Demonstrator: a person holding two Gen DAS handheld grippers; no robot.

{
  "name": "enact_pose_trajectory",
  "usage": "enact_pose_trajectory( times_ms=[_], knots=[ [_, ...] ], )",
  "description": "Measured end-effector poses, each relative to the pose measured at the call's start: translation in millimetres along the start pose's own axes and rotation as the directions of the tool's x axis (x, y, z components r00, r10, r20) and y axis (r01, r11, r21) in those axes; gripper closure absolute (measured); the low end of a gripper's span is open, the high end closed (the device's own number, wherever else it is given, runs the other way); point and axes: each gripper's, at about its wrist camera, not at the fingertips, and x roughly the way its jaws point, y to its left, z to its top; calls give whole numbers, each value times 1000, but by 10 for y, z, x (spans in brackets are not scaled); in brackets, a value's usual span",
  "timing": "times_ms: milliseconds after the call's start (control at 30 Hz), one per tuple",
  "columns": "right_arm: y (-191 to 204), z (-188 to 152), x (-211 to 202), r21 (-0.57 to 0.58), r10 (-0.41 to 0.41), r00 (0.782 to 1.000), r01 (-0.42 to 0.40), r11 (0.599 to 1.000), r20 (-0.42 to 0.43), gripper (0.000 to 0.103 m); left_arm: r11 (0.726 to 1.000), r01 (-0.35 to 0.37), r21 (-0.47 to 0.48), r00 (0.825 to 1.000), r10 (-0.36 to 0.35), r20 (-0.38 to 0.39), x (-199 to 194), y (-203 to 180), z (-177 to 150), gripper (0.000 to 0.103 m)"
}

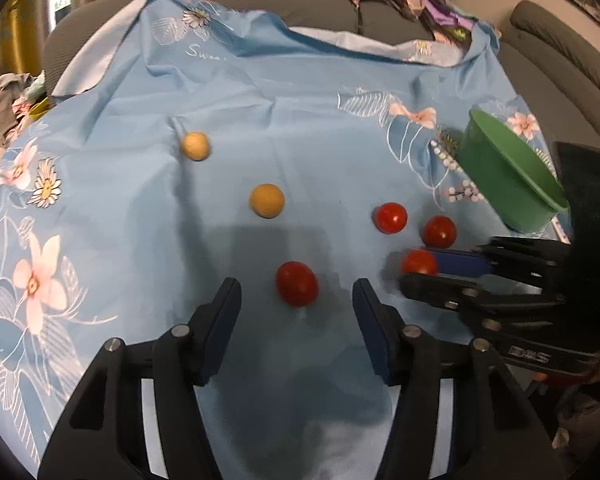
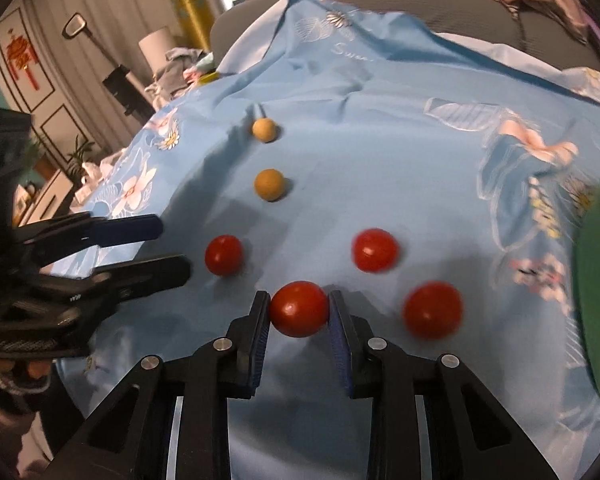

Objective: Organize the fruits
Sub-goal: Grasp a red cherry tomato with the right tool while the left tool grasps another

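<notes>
Our right gripper [image 2: 299, 312] jaws clench a tomato [image 2: 299, 309] at lower centre, left gripper [image 1: 297, 300] jaws released around another [image 1: 297, 283]; squeeze may burst or squirt the round fruit across the cloth [image 1: 300, 112].

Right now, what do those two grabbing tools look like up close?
Both the left tool and the right tool are matte black plastic claws with cut-out triangular arms, silver round pins at the joints, and blue ribbed pads lining the fingers. No cables or sleeves show.
</notes>
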Motion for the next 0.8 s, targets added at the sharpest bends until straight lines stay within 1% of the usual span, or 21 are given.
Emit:
enact_pose_trajectory(
  times_ms=[100, 200, 267, 367, 433, 600, 800],
  knots=[
    [-58, -40, -65, 22, 2, 1000, -2, 1000, 4, 72, 1000, -9, 17, 999, 10, -31, 144, -41, 34, 50],
    [-88, -63, -102, 30, 2, 1000, -2, 1000, 14, 72, 998, -38, 43, 998, 40, -47, 243, -77, 51, 54],
    [-92, -66, -119, 29, 3, 1000, -4, 1000, 21, 72, 997, -47, 54, 997, 50, -57, 302, -82, 58, 66],
    [-89, -56, -132, 27, 6, 1000, -7, 1000, 30, 72, 994, -82, 66, 994, 87, -70, 383, -70, 54, 73],
    [-90, -56, -142, 25, 9, 999, -10, 1000, 35, 72, 994, -88, 58, 993, 92, -67, 401, -40, 47, 76],
    [-107, -61, -166, 24, 12, 999, -13, 1000, 45, 72, 995, -82, 52, 994, 85, -64, 400, -16, 40, 77],
    [-120, -62, -226, 25, 6, 998, -7, 1000, 55, 72, 999, -43, 8, 997, 44, -66, 268, -19, -11, 77]
  ],
)
